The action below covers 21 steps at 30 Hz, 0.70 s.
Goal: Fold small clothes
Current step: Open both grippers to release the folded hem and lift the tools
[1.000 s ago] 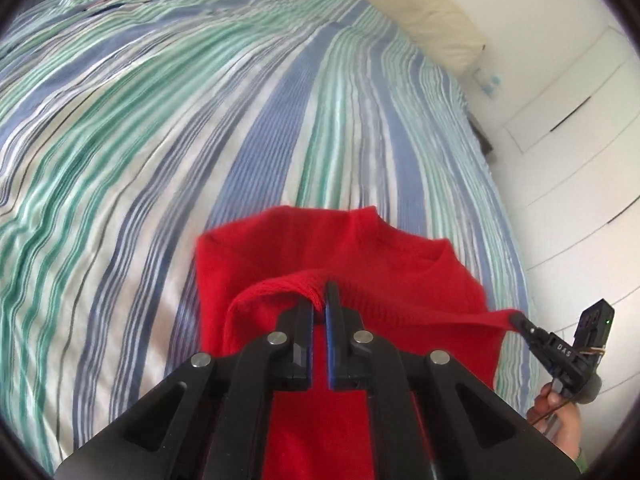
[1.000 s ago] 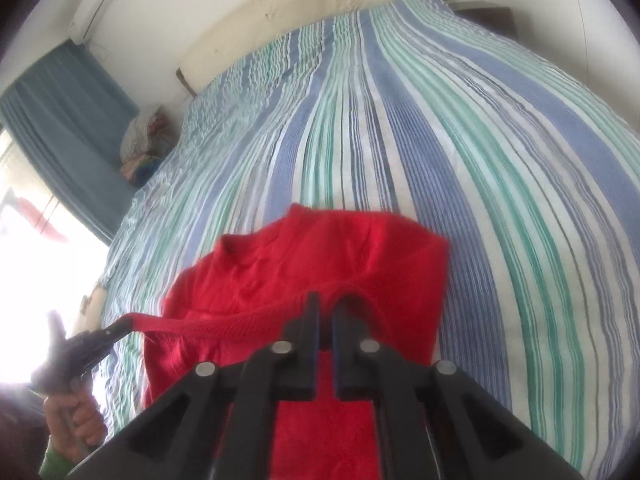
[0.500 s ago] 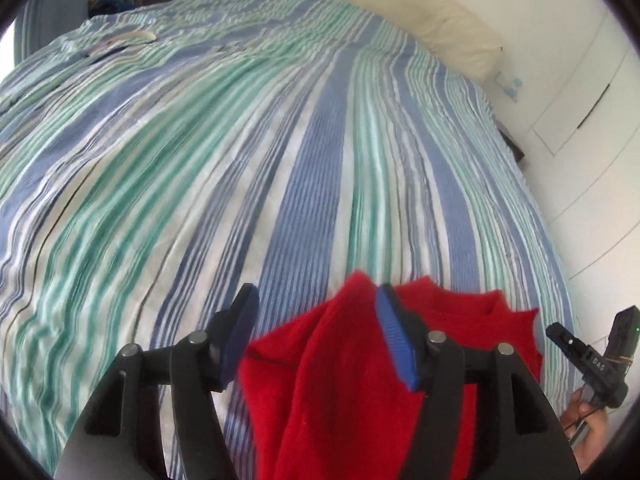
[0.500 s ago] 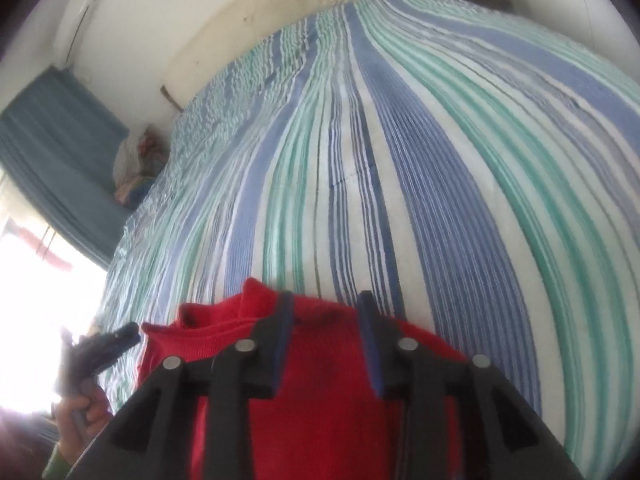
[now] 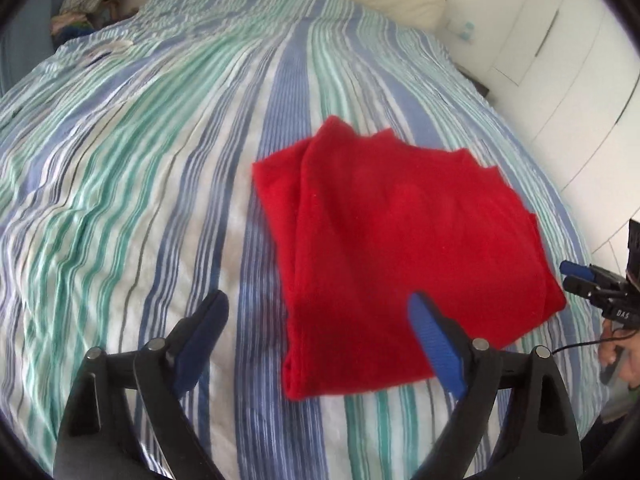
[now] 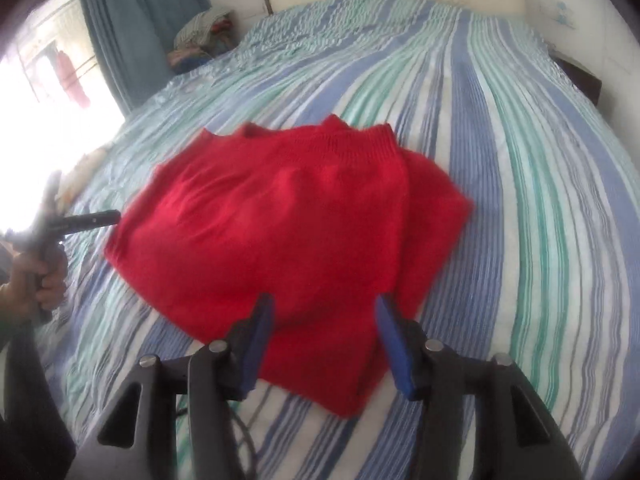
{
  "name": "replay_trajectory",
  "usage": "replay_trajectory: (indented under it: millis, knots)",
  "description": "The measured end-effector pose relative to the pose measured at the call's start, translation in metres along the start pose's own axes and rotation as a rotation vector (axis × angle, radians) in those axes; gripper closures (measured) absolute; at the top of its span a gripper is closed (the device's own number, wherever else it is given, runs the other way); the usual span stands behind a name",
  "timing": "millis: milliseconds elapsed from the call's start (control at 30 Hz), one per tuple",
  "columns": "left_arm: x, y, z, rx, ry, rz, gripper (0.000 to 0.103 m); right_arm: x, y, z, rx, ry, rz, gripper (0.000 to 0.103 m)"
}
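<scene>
A small red knitted garment [image 5: 400, 248] lies folded in layers on the striped bed cover [image 5: 140, 160]. My left gripper [image 5: 316, 312] hovers near its front left corner, jaws opening wide, nothing pressed between the blue pads [image 5: 436, 344]. In the right wrist view the same red garment [image 6: 288, 232] lies flat, its ribbed hem at the far side. My right gripper [image 6: 324, 320] hangs over its near edge, jaws opening, the cloth below and not gripped. Each gripper shows at the edge of the other's view: the right one [image 5: 580, 276], the left one [image 6: 92, 220] in a hand [image 6: 40, 280].
A cream pillow [image 5: 404, 0] lies at the head of the bed. White wardrobe doors [image 5: 580, 60] stand along the right. A pile of clothes [image 6: 200, 40] sits by the blue curtain [image 6: 136, 28] and a bright window. A dark nightstand [image 6: 580, 76] is beside the bed.
Both grippers held the red hem a second ago. They laid it forward over the garment, let go, opened and drew back; the garment now lies folded.
</scene>
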<state>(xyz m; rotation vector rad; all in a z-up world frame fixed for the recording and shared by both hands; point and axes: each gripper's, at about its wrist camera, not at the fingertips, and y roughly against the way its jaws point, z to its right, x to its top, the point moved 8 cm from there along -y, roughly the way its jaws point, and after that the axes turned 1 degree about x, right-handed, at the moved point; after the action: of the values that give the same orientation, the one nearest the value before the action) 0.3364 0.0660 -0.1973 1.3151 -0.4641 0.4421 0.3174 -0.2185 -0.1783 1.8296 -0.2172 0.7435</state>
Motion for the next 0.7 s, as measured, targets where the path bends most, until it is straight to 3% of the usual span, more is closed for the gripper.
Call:
replay_trajectory:
  millis: [67, 100, 133, 167, 233, 333, 433, 567, 700]
  knots:
    - [-0.013, -0.027, -0.001, 0.090, -0.042, -0.089, 0.011, -0.003, -0.003, -0.014, 0.046, -0.003, -0.002, 0.051]
    - [-0.023, -0.040, -0.011, 0.157, -0.045, -0.141, 0.012, -0.011, -0.012, -0.016, 0.065, -0.026, -0.025, 0.051]
    - [-0.028, -0.041, -0.019, 0.174, -0.011, -0.151, 0.012, -0.024, -0.026, -0.011, 0.051, -0.049, -0.079, 0.051]
    - [-0.033, -0.030, -0.026, 0.158, 0.042, -0.123, 0.012, -0.041, -0.040, -0.002, -0.003, -0.045, -0.143, 0.053]
    - [-0.039, -0.002, -0.031, 0.143, 0.101, -0.082, 0.013, -0.055, -0.028, 0.000, -0.039, -0.014, -0.098, 0.055]
    - [-0.058, 0.036, -0.017, 0.119, 0.081, -0.049, 0.013, -0.064, 0.016, -0.002, -0.112, -0.016, -0.059, 0.050]
    - [-0.080, 0.059, 0.010, 0.072, 0.055, -0.024, 0.011, -0.078, 0.045, -0.009, -0.100, 0.005, -0.018, 0.043]
    - [-0.108, 0.057, 0.045, 0.085, -0.029, -0.005, 0.009, -0.098, 0.046, -0.007, -0.084, -0.026, -0.050, 0.043]
    - [-0.134, 0.039, 0.054, 0.114, -0.074, -0.052, 0.009, -0.108, 0.042, 0.003, -0.053, -0.111, -0.051, 0.043]
